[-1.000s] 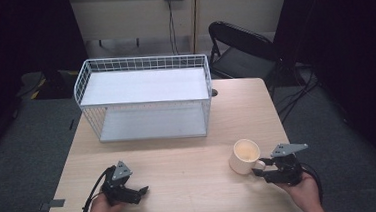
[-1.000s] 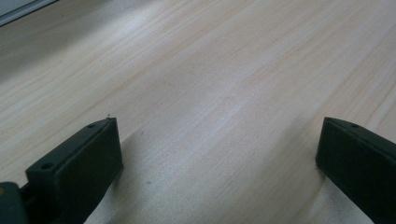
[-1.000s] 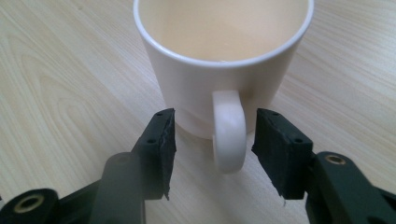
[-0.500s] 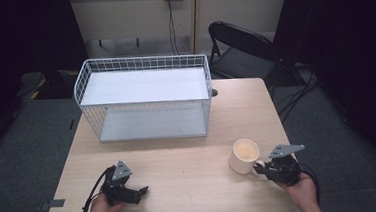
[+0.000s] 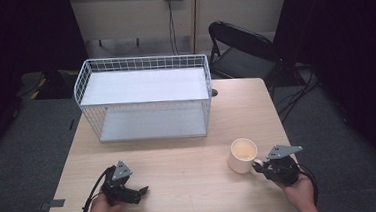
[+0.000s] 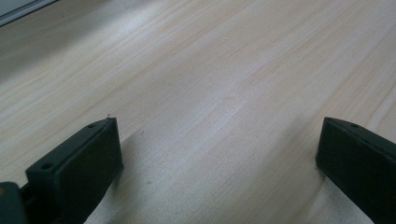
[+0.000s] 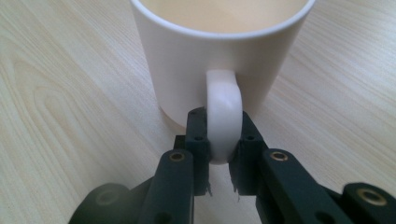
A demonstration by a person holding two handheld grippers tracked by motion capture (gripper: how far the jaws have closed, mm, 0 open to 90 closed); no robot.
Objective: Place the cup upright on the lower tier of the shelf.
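The right gripper (image 7: 223, 140) has just clamped its jaws onto the handle (image 7: 224, 112) of the cream mug (image 5: 243, 155), near the desk's (image 5: 190, 161) front right corner. Lift straight up so nothing twists. The left gripper (image 5: 141, 192) rests released, empty, front left.

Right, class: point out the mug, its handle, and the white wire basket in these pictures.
mug (image 5: 241, 156), high view, on its outer wall
handle (image 7: 225, 112), right gripper view, on the loop's outer curve
white wire basket (image 5: 143, 64), high view, on its far rim
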